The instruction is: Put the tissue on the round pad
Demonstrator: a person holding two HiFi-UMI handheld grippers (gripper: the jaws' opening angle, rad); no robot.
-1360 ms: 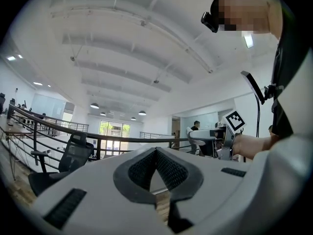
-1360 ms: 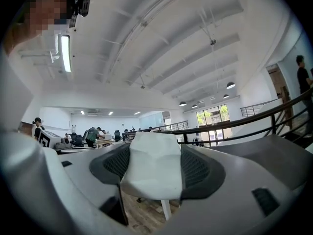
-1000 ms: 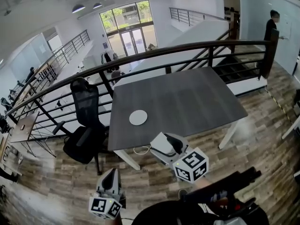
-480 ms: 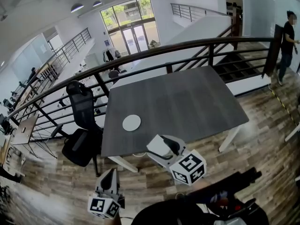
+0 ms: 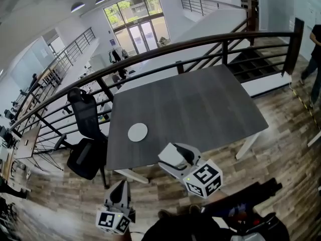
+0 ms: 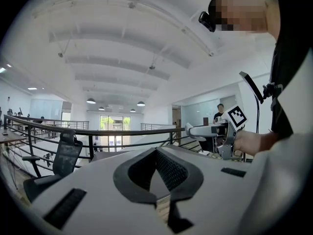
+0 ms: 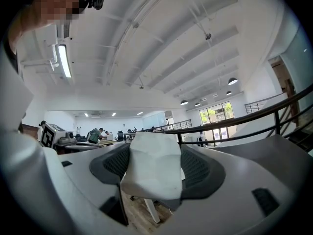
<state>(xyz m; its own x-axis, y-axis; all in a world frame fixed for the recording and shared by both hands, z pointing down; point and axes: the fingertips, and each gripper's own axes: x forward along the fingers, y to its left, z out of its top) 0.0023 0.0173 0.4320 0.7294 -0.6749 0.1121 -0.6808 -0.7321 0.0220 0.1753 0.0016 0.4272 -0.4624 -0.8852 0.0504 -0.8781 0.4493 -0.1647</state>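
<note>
My right gripper is clamped on the tissue. In the right gripper view it is a soft white block with creased, faceted faces, and the dark ribbed pads press on its two sides, so the jaws stand wide around it. From the head view the tissue sits at the near edge of the table, held up in the jaws. It is near the round pad, on its right and closer to me, but not touching it.

The round pad is a flat, smooth, pale disc lying alone on the left part of the tabletop. The table is a broad rectangle with a dark grey, finely grained matte top and white legs.

My left gripper hangs lower left over the floor, which is laid in streaky brown wood planks. Its jaws are brought together at the tips with nothing between them. The curved black pads leave only a small spade-shaped hollow.

A black mesh-backed office chair stands just beside the table's left end. A dark metal railing with a rounded top bar curves behind the table.
</note>
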